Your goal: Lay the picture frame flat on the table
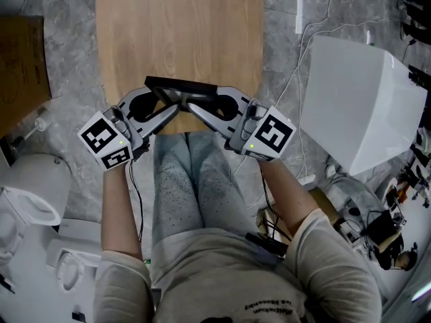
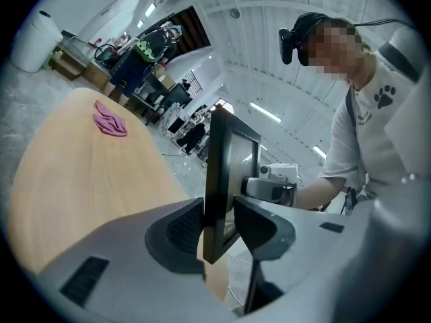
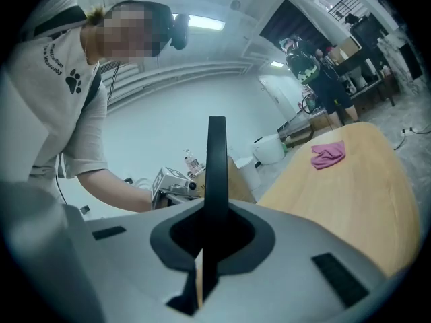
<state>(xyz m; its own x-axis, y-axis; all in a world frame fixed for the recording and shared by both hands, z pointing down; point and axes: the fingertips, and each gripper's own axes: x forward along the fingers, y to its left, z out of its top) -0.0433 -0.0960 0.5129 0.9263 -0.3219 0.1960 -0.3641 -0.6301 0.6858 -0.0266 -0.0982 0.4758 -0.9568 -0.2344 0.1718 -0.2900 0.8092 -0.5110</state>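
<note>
A black picture frame (image 1: 180, 86) stands upright at the near edge of the wooden table (image 1: 182, 25). My left gripper (image 1: 172, 106) comes at it from the left. In the left gripper view the frame (image 2: 219, 180) stands between the jaws, both pads against it, so the gripper (image 2: 219, 227) is shut on it. My right gripper (image 1: 195, 108) meets it from the right. In the right gripper view that gripper (image 3: 214, 237) is shut on a thin black part of the frame (image 3: 217, 160), seen edge-on. The two grippers' tips almost touch under the frame.
A pink cloth (image 2: 110, 122) (image 3: 328, 154) lies at the table's far end. A large white box (image 1: 357, 106) stands on the floor to the right, a cardboard box (image 1: 20, 59) to the left. Cables run across the grey floor (image 1: 289, 79).
</note>
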